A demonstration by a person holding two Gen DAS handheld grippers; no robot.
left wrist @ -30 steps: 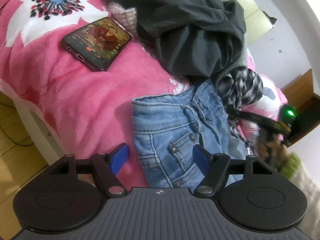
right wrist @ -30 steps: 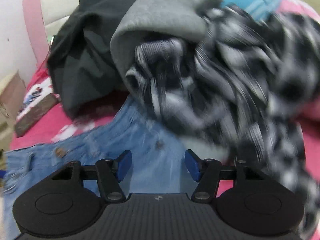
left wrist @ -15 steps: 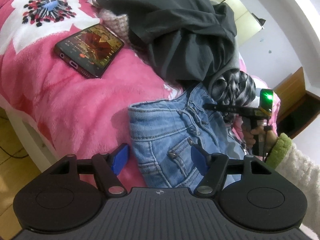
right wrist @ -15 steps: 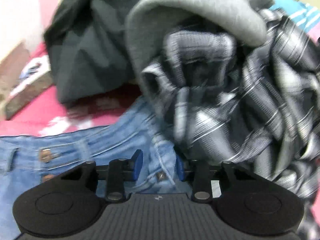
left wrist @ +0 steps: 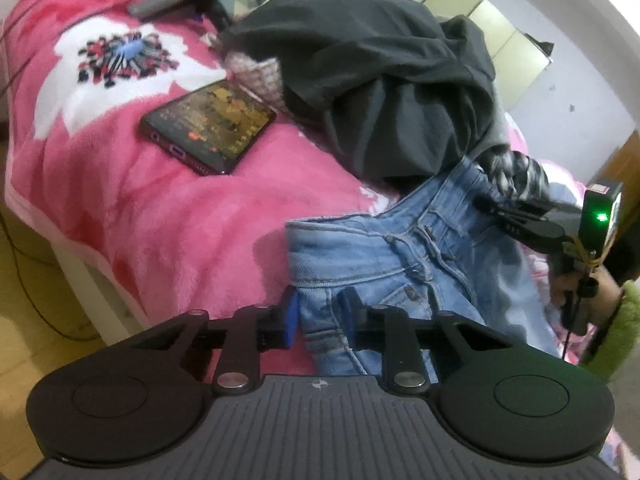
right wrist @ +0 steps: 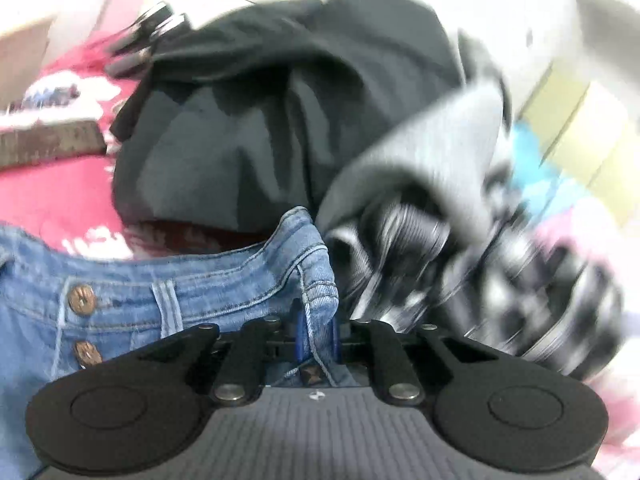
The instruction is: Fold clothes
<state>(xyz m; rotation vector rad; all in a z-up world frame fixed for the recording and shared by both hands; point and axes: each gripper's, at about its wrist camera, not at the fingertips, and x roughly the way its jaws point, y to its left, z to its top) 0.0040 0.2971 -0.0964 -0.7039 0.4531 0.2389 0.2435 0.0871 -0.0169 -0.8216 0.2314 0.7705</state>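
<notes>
— Where are the jeans (left wrist: 404, 264) lying?
— On the bed's pink blanket (left wrist: 168, 216), near its front edge. The left gripper (left wrist: 318, 316) is pinching one waistband corner; its jaws have just been closing.
— And the right gripper (right wrist: 316, 340)?
— Its jaws, also just closing, are clamping the other corner. Only the left view is showing the phone (left wrist: 210, 132); motion is blurring the right view's checked garment (right wrist: 472, 276).

One jeans (left wrist: 384, 256), one phone (left wrist: 208, 126), perhaps three other garments (left wrist: 384, 80).
</notes>
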